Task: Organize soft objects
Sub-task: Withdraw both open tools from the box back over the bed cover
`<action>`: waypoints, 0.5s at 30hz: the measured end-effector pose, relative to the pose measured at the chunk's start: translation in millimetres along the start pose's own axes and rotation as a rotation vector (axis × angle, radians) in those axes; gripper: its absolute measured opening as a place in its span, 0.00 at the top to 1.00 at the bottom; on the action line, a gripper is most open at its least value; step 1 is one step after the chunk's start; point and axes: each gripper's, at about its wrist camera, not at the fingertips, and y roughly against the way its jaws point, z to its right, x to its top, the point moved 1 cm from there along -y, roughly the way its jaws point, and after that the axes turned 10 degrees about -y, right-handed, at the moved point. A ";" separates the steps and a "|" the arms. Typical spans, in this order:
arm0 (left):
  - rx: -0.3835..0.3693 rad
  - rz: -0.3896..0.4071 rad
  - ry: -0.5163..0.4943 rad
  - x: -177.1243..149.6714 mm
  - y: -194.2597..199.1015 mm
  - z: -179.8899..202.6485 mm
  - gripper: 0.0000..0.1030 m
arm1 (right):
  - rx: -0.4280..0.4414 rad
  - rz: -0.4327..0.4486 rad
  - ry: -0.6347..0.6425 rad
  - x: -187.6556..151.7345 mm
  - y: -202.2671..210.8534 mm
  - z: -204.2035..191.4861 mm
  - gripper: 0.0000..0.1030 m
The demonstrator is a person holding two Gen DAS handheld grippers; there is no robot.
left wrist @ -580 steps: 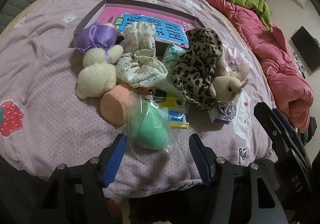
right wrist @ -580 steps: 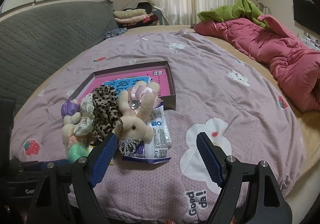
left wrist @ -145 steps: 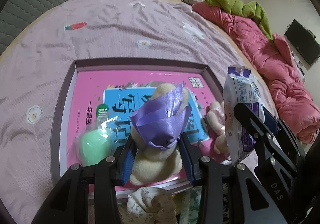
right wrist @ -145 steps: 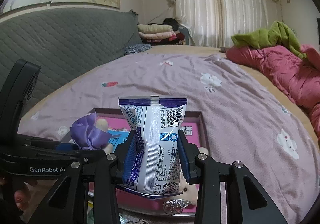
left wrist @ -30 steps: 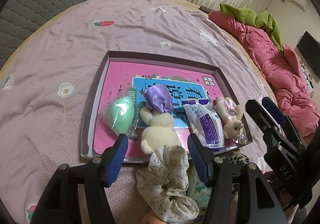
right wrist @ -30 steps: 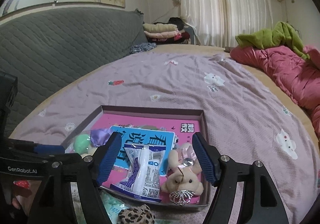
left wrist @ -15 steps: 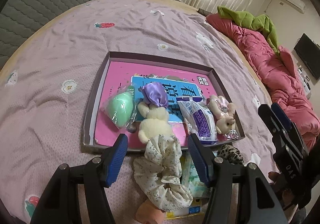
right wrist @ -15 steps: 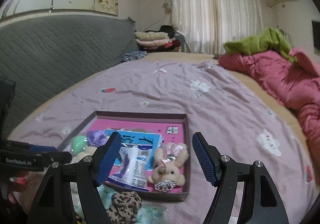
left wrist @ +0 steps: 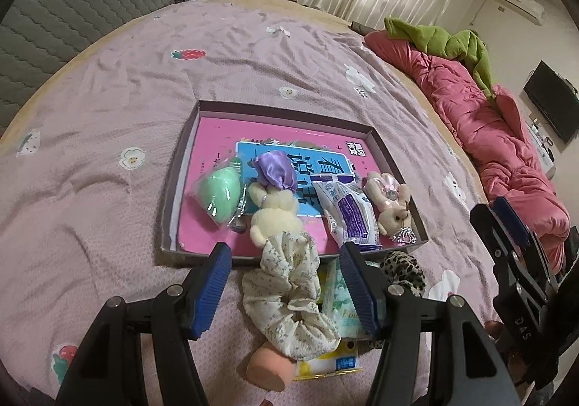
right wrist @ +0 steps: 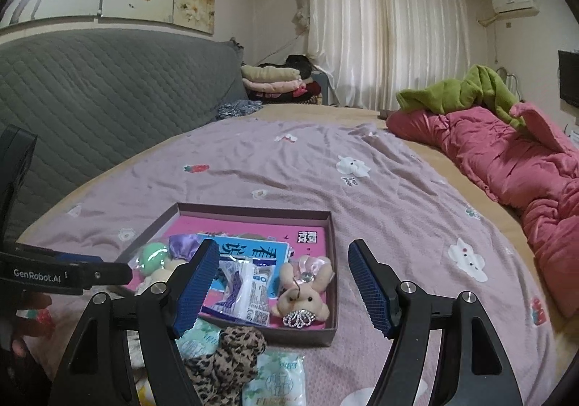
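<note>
**On the bed, tray half filled**

Across the bed [left wrist: 108, 109] lies open sheet around the tray [left wrist: 181, 167], which holds four soft toys and packets. Only the left view shows the floral scrunchie [left wrist: 289, 297] overlapping its near rim. Left gripper [left wrist: 286, 288] and right gripper [right wrist: 284, 288] gape wide, empty, tilted down

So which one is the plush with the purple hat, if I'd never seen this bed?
Find the shallow box with the pink book inside, on the lilac bedspread. Four things lie in a row along its near side; the plush with the purple hat is second from the left, between a green sponge in clear wrap and a white-and-purple packet. It alone is cream with a shiny purple satin cap.
</note>
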 end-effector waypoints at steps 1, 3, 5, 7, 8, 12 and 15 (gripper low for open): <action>-0.004 0.004 0.004 -1.1 2.1 -0.9 0.40 | -0.001 -0.003 0.003 -1.4 2.7 -1.2 0.27; -0.004 0.004 0.007 -2.8 4.7 -2.2 0.40 | -0.005 -0.004 0.006 -3.4 6.9 -2.7 0.27; 0.004 -0.001 0.004 -4.9 6.3 -3.0 0.40 | -0.001 -0.013 0.008 -4.5 8.7 -3.2 0.27; 0.005 -0.002 0.001 -7.0 8.0 -2.8 0.40 | -0.008 -0.015 0.011 -5.9 12.1 -4.6 0.27; 0.003 -0.002 0.001 -8.0 9.0 -3.1 0.40 | -0.009 -0.017 0.010 -6.3 14.1 -4.4 0.27; -0.010 0.000 -0.011 -12.7 13.4 -0.5 0.40 | -0.009 -0.014 -0.003 -7.1 23.3 -4.2 0.27; -0.017 0.007 -0.012 -15.1 17.5 0.1 0.40 | -0.016 -0.017 -0.002 -9.6 29.9 -3.2 0.27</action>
